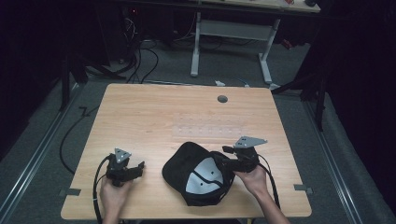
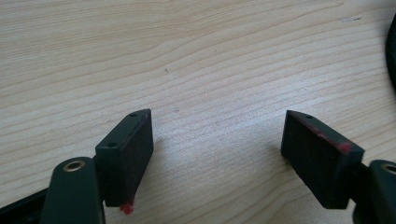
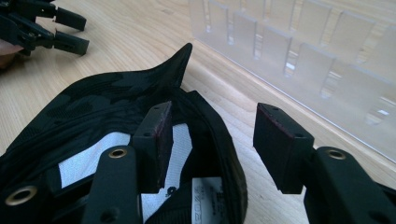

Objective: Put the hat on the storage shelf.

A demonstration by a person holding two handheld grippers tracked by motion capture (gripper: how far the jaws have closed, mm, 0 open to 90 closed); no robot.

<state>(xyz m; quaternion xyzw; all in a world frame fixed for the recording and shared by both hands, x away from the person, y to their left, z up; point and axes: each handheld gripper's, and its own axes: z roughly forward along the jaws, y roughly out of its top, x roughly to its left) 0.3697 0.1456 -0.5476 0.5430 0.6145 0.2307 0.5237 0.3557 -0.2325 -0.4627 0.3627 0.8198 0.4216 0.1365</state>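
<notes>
A black cap (image 1: 196, 175) lies upside down on the wooden table (image 1: 154, 112), its white inner lining (image 1: 203, 176) facing up. My right gripper (image 1: 223, 158) is at the cap's right rim, open; in the right gripper view one jaw sits inside the cap (image 3: 107, 102) and the other outside, with the rim (image 3: 224, 144) between them, unclamped. My left gripper (image 1: 140, 168) rests low over bare wood to the left of the cap, open with nothing between its pads (image 2: 133, 149). A dark edge of the cap (image 2: 391, 51) shows at the right border of the left gripper view.
A clear plastic rack (image 3: 303, 60) lies flat on the table beyond the cap, faintly visible in the high view (image 1: 208, 128). A grey grommet (image 1: 222, 99) sits near the far edge. The other gripper (image 3: 42, 28) appears far off in the right gripper view.
</notes>
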